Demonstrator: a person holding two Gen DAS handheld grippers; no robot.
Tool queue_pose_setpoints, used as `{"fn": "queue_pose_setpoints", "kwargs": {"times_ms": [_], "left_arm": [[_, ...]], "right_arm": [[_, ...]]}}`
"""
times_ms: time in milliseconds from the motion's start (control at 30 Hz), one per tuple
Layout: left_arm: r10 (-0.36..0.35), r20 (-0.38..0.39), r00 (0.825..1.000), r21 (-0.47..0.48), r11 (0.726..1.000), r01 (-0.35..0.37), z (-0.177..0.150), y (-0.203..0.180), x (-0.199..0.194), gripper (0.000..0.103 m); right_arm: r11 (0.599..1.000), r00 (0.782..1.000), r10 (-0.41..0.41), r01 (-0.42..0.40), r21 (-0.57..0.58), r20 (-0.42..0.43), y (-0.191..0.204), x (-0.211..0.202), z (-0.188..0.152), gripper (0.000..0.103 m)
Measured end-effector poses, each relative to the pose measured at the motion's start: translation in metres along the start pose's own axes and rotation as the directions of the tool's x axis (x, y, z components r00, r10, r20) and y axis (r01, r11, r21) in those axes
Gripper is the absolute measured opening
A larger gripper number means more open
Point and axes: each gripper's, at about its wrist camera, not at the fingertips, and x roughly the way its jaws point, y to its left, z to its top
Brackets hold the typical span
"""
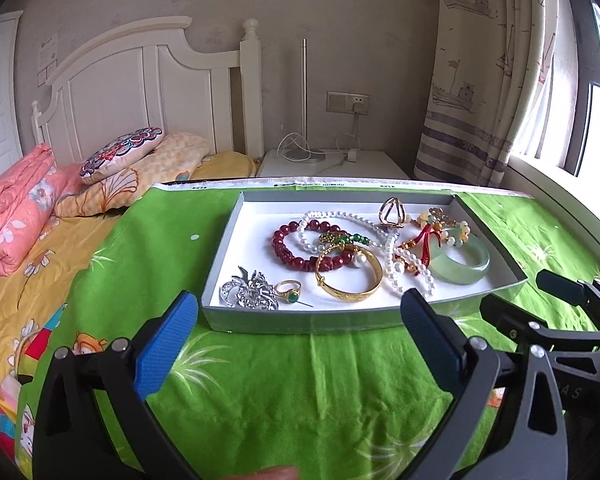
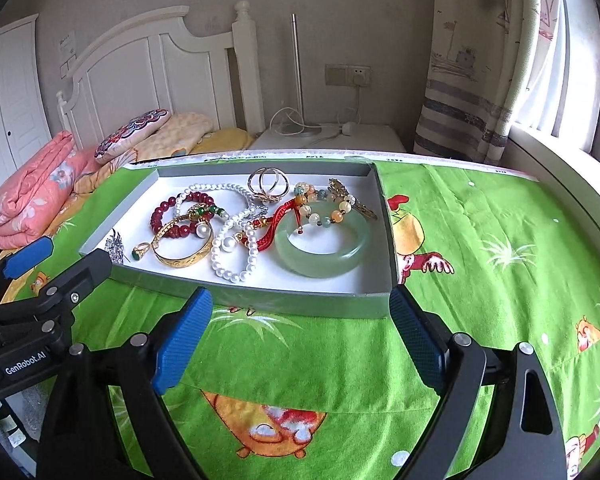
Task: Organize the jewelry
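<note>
A shallow grey tray (image 1: 300, 322) (image 2: 284, 300) with a white floor lies on a green cloth and holds mixed jewelry. In it are a jade bangle (image 1: 460, 264) (image 2: 324, 252), a gold bangle (image 1: 348, 280) (image 2: 182, 250), a dark red bead bracelet (image 1: 296, 246) (image 2: 168, 210), a pearl strand (image 1: 396, 268) (image 2: 236, 252), a gold ring with a green stone (image 1: 290, 290) (image 2: 140, 250) and a silver brooch (image 1: 250, 290). My left gripper (image 1: 300, 316) stands open just short of the tray's near wall, nothing between its blue pads. My right gripper (image 2: 302, 312) is open too, at the tray's near right corner.
The green cartoon cloth (image 2: 500, 240) covers the table, with bare cloth right of the tray. Behind are a bed with a folded pink quilt (image 1: 12, 216), pillows, a white nightstand (image 1: 332, 164) with a lamp and cables, and a curtain by the window.
</note>
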Motion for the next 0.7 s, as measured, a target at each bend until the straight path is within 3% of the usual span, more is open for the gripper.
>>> {"fn": "queue_pose_setpoints", "kwargs": {"times_ms": [700], "left_arm": [[0.002, 0.004, 1.000, 0.014, 1.000, -0.002, -0.0007, -0.0018, -0.0005, 0.101]], "right_arm": [[1.000, 1.000, 0.001, -0.001, 0.004, -0.001, 0.0006, 0.0013, 0.0002, 0.086]]}}
